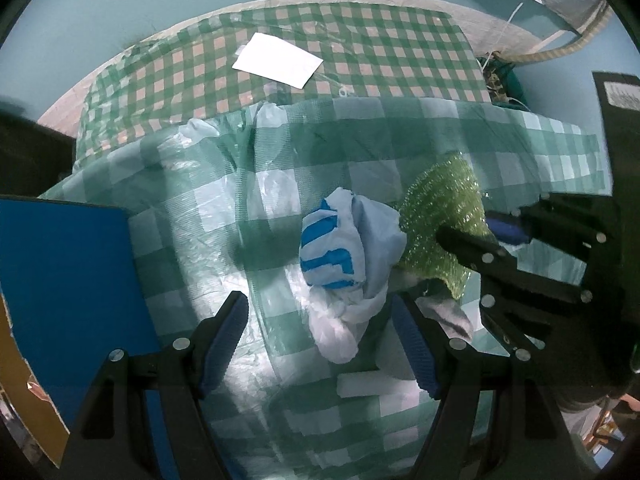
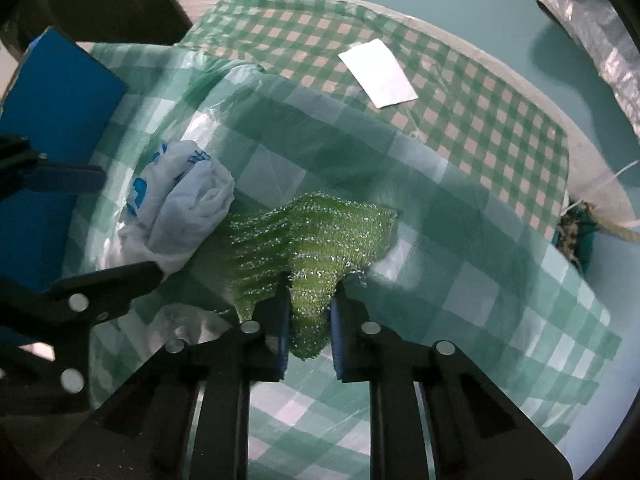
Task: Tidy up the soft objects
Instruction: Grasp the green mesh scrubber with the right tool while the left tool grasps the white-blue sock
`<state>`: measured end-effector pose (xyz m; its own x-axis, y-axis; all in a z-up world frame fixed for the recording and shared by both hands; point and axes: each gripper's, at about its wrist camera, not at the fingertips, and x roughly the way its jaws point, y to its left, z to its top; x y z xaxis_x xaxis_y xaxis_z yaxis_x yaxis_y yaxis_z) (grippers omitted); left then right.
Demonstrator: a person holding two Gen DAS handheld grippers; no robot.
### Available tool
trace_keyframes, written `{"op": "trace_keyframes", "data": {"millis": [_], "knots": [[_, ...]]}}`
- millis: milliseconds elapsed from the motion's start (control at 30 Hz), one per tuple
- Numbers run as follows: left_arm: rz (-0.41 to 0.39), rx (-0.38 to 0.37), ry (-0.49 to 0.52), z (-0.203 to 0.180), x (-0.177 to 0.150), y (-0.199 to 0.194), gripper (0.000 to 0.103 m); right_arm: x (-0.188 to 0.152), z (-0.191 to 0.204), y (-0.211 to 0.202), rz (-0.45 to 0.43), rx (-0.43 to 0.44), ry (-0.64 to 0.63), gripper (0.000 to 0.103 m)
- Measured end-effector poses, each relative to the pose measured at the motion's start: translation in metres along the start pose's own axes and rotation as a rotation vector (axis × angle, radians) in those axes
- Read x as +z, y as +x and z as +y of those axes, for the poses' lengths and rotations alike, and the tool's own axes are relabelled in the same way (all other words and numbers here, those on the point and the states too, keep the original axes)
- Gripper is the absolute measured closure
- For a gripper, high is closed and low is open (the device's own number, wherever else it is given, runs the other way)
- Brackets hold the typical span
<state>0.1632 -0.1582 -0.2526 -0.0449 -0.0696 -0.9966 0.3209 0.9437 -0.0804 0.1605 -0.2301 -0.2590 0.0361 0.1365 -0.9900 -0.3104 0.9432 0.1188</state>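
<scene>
One green mesh scrubber (image 2: 320,236) pinched in right gripper (image 2: 310,332), lying on checked cloth (image 2: 500,280). One knotted white-blue plastic bag (image 1: 344,252) touching it, between wide-open left gripper (image 1: 320,340) jaws. One white card (image 1: 278,60), one blue board (image 1: 64,272) nearby.

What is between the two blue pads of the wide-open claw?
The crumpled white and blue plastic bag lies between the left gripper pads, which stand open and apart from it, over the checked cloth. The left wrist view shows this.
</scene>
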Motion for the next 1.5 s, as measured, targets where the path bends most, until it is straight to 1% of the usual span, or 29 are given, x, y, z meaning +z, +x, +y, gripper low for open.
{"op": "trace_keyframes", "data": {"millis": [133,367,433,467,500,600,800,1100,1500], "knots": [[0.009,-0.008,-0.009,-0.003,0.004,0.002,0.027,-0.006,-0.01,-0.003,0.0,0.033,0.039,0.091],[0.024,-0.009,-0.024,-0.006,0.01,0.01,0.028,-0.016,-0.027,-0.017,-0.033,0.077,0.115,0.091],[0.026,-0.007,-0.038,-0.006,0.01,0.012,0.039,-0.018,-0.032,-0.021,-0.045,0.091,0.135,0.091],[0.024,-0.004,-0.042,-0.007,0.011,0.013,0.054,-0.019,-0.034,-0.023,-0.052,0.095,0.144,0.091],[0.021,0.001,-0.042,-0.007,0.011,0.013,0.061,-0.021,-0.036,-0.025,-0.059,0.1,0.151,0.091],[0.027,0.013,-0.023,-0.01,0.01,0.015,0.062,-0.024,-0.038,-0.031,-0.075,0.108,0.159,0.091],[-0.027,0.024,-0.006,-0.011,0.003,0.002,0.063,-0.031,-0.04,-0.042,-0.097,0.12,0.167,0.091],[-0.058,-0.008,-0.032,-0.007,-0.018,-0.016,0.063,-0.043,-0.041,-0.069,-0.149,0.168,0.194,0.091],[-0.133,-0.046,-0.069,0.003,-0.054,-0.058,0.063,-0.053,-0.031,-0.114,-0.213,0.201,0.214,0.091]]}}
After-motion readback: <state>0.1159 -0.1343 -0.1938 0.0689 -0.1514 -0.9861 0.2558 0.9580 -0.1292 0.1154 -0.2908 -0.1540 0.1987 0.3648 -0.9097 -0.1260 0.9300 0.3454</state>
